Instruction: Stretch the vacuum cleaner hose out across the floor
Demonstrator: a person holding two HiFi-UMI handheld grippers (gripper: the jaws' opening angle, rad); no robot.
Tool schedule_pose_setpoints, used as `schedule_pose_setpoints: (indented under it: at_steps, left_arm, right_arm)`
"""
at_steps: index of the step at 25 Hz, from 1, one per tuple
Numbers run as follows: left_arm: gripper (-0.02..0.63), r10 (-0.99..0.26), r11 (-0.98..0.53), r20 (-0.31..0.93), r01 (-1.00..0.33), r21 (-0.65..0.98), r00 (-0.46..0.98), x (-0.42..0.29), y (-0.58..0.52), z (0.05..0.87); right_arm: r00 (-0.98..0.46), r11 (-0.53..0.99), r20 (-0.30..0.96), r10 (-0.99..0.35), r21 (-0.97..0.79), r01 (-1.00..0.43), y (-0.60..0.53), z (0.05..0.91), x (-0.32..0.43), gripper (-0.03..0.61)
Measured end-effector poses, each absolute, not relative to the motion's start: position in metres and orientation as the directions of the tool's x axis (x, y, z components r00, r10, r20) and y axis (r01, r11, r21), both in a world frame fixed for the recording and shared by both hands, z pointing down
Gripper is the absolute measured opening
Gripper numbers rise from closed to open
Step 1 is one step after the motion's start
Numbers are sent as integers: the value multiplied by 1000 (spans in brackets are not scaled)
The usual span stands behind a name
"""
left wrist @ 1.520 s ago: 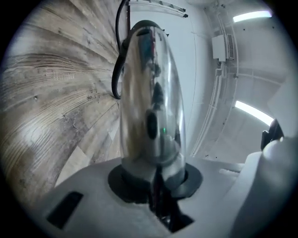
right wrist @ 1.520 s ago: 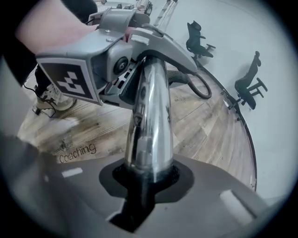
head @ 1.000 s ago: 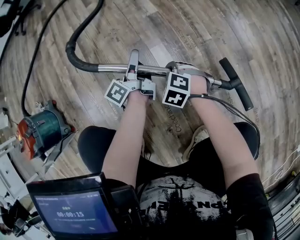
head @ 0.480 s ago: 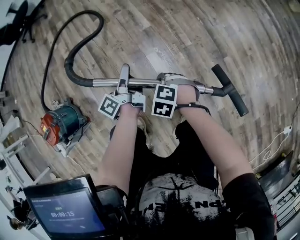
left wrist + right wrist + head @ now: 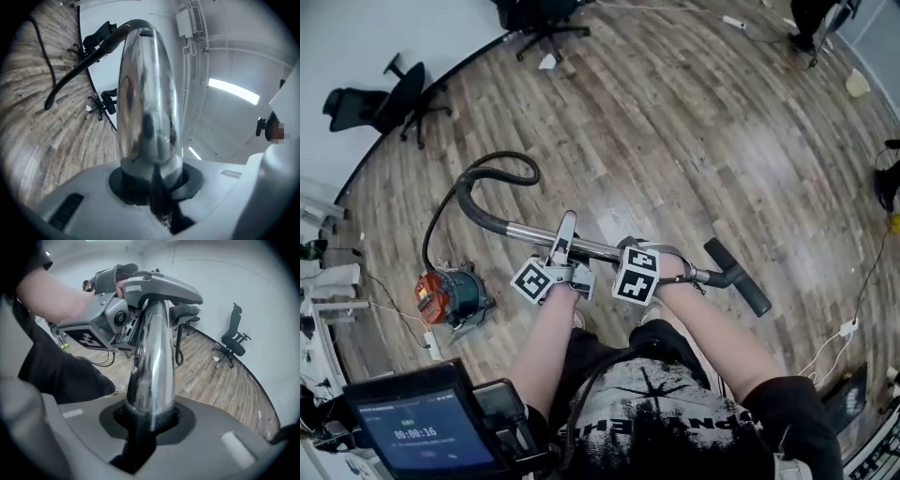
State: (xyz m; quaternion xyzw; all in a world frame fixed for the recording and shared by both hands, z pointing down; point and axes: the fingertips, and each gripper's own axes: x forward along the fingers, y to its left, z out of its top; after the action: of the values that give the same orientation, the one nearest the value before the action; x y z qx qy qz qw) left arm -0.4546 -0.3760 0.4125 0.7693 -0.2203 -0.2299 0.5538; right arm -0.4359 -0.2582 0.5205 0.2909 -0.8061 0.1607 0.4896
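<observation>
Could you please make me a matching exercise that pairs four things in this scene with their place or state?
1 metal tube
2 black hose
3 vacuum cleaner body
4 office chair

A beside the white wall
B clamped by the left gripper and the right gripper
C curving off the tube's end
D on the floor, at the head view's left

Pairs: 1-B, 2-C, 3-D, 4-A

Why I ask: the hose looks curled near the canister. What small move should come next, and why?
Probably carry the wand away from the canister, toward the head view's right. Both the left gripper and right gripper are clamped on it, while the hose loops back near the canister, unstretched.
</observation>
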Motion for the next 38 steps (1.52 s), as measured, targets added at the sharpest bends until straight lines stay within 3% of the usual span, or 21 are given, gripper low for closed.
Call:
schedule_pose_setpoints:
  at_steps: [4,8,19,31,38]
  left_arm:
    - [50,-602,-398,-248,-16,917,759,-455,-382,348]
    - [44,-613,-408,-277,3,913,740,-458,-368,333]
    - [43,-576,-385,-168,-84,919,800,-420,-327,355]
    - [44,-514,-334,-106,-85,939,851,-377,-307,364]
    - [46,-474,-298,-76,-78,951,877,-307,-378,389]
  right_arm:
    - [-371,782,861,-349,49,-621,-253,480,-425,87]
    - [-355,795,860,-367,92,-599,-241,471,-421,87]
    - [-367,744,833,-414,78,-663,-200,496,-402,86]
    - [-324,668,837,-441,65,-741,-177,501,-376,87]
    - [-273,619,859,-433,64,-782,-244,524,-309,86]
